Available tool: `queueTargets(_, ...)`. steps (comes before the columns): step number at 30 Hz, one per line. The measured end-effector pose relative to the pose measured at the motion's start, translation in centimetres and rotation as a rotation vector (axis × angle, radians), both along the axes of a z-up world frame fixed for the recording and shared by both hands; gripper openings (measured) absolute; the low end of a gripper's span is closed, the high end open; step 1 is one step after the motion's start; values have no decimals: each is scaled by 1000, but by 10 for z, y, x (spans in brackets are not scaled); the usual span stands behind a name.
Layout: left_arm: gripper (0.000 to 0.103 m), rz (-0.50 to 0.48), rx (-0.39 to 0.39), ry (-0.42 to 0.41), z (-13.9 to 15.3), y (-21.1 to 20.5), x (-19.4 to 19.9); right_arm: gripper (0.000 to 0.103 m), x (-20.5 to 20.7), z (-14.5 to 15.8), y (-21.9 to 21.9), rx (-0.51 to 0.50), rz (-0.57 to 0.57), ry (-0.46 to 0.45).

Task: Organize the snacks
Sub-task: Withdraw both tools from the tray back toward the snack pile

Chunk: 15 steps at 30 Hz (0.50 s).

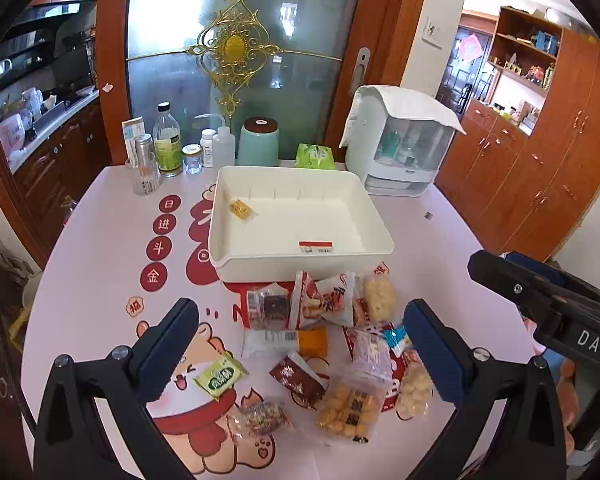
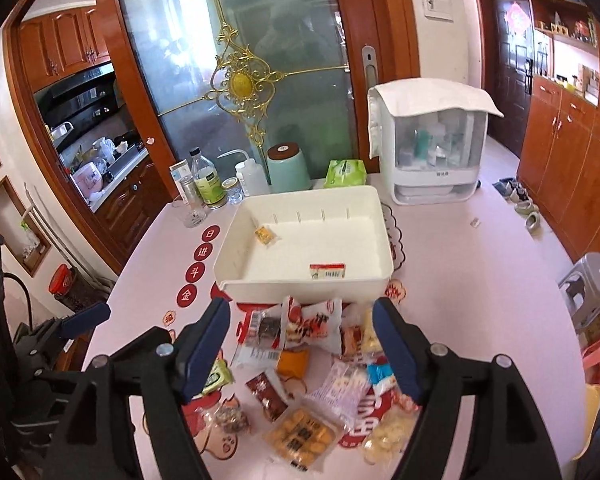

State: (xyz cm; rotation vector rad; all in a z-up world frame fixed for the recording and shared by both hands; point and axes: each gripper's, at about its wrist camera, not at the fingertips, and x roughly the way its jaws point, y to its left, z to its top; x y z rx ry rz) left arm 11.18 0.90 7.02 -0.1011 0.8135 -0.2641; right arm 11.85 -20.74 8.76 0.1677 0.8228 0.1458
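Many snacks [image 1: 324, 344], pink table [image 1: 100, 288].

One white bin [image 1: 374, 236] holds one small yellow snack packet [image 1: 242, 209]. Roughly a dozen snack packets [image 1: 332, 344] lie below it. Two grippers.

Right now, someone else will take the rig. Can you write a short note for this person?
Left gripper: open, holding nothing, above the snack pile.
Right gripper: open, empty, also above the pile.
White bin: behind the pile, with one small yellow snack in its far left corner.
Done: that one snack is in.
Left: all other packets, among them the green packet and the tray of round biscuits, lie loose on the table.
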Motion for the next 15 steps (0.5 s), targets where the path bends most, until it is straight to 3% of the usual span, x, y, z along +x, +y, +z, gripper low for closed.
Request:
queueTargets(3, 102, 8, -15, -2, -6, 12, -12, 74, -14, -4, 0, -5, -7, 10)
queueTargets(8, 102, 58, 53, -8, -25, 27, -27, 74, -31, -18, 6, -44, -3, 24)
queueTargets(15, 102, 42, 161, 56, -78, 35, -40, 74, -40, -68, 8, -8, 14, 149)
